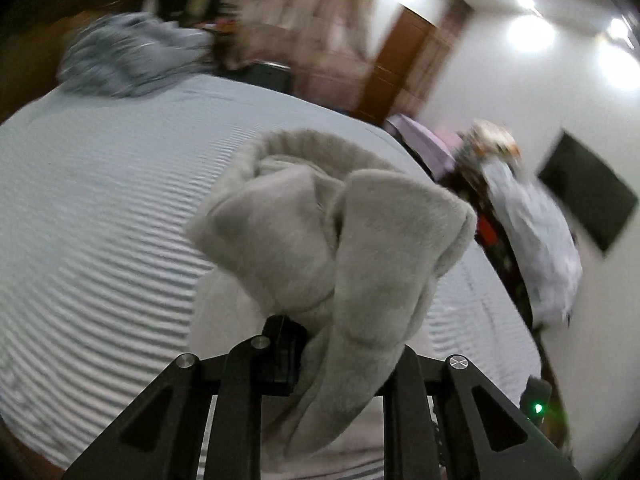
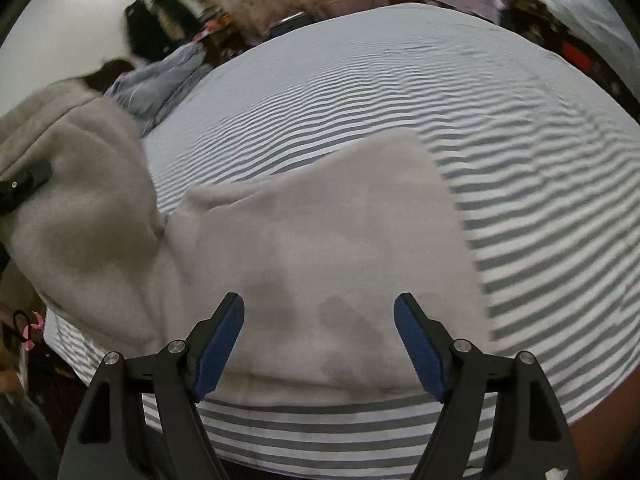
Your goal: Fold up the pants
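Observation:
The light grey fleece pants (image 2: pixel 320 248) lie on the striped bed (image 2: pixel 440 100), with their left part lifted. My left gripper (image 1: pixel 320 340) is shut on a bunched fold of the pants (image 1: pixel 340 240) and holds it up above the bed; its fingertips are hidden in the cloth. It shows at the left edge of the right wrist view (image 2: pixel 24 184). My right gripper (image 2: pixel 319 344) is open and empty, with blue pads (image 2: pixel 218 352) just above the near edge of the flat pants.
A crumpled blue-grey garment (image 2: pixel 160 80) lies at the far side of the bed, also in the left wrist view (image 1: pixel 128 56). Furniture, a door (image 1: pixel 396 60) and clutter stand beyond the bed. A pale garment (image 1: pixel 532 240) hangs to the right.

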A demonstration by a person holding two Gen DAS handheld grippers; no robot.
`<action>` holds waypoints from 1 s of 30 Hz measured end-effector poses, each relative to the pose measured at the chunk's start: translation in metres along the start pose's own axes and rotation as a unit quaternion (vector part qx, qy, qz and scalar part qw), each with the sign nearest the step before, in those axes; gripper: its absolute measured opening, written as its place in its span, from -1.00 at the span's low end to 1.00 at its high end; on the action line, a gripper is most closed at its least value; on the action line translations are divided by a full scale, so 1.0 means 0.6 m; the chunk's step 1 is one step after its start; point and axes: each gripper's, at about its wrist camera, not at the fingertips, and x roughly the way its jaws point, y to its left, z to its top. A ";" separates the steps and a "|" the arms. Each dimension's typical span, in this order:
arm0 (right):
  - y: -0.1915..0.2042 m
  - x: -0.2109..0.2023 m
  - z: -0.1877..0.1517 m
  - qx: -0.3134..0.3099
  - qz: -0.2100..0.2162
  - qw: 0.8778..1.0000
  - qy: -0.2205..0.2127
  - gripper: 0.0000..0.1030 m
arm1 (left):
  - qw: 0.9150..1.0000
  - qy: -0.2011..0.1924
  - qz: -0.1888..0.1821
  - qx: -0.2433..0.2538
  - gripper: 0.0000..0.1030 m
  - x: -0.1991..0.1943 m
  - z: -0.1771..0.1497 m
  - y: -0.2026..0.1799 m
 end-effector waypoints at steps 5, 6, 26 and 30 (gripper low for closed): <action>-0.084 -0.028 -0.002 0.041 -0.006 0.999 -0.014 0.46 | 0.996 0.067 -0.020 0.063 -0.65 0.110 -0.060 -0.147; -0.099 -0.031 -0.002 0.047 -0.007 0.999 -0.015 0.46 | 0.994 0.080 -0.025 0.068 -0.65 0.127 -0.071 -0.170; -0.226 -0.045 -0.030 0.116 0.017 0.993 -0.021 0.46 | 0.975 0.134 0.032 0.174 0.25 0.213 -0.210 -0.272; -0.231 -0.060 -0.037 0.116 0.014 0.993 -0.025 0.46 | 0.983 0.128 -0.019 0.129 0.56 0.185 -0.198 -0.255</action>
